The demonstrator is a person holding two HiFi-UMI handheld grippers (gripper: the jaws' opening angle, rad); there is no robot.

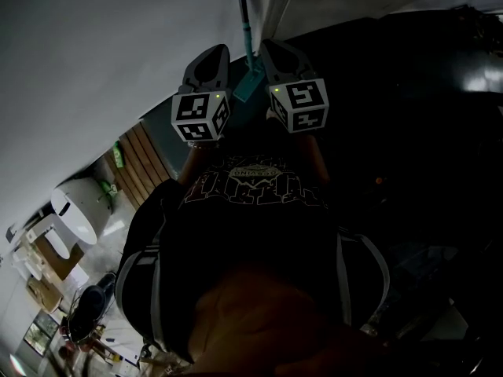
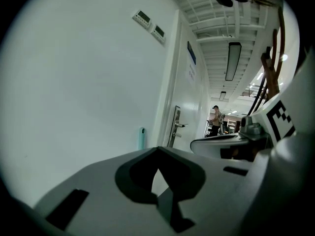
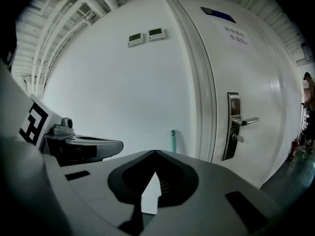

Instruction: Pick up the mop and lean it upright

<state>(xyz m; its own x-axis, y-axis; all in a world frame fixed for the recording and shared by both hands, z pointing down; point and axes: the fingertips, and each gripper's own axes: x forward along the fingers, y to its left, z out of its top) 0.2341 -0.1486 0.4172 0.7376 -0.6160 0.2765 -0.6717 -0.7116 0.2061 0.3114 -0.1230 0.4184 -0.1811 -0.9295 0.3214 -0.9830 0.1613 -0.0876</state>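
The teal mop (image 1: 244,22) stands upright against the white wall (image 1: 94,53), with the door (image 3: 246,82) just to its right. You hold your left gripper (image 1: 218,52) and right gripper (image 1: 271,49) short of the mop, one on either side. Both sets of jaws are pressed together on nothing.

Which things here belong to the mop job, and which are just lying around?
Part of the job:
mop, standing by the wall
left gripper, shut and empty
right gripper, shut and empty

Just around:
door
door handle
wall panels
ceiling light
person down the corridor
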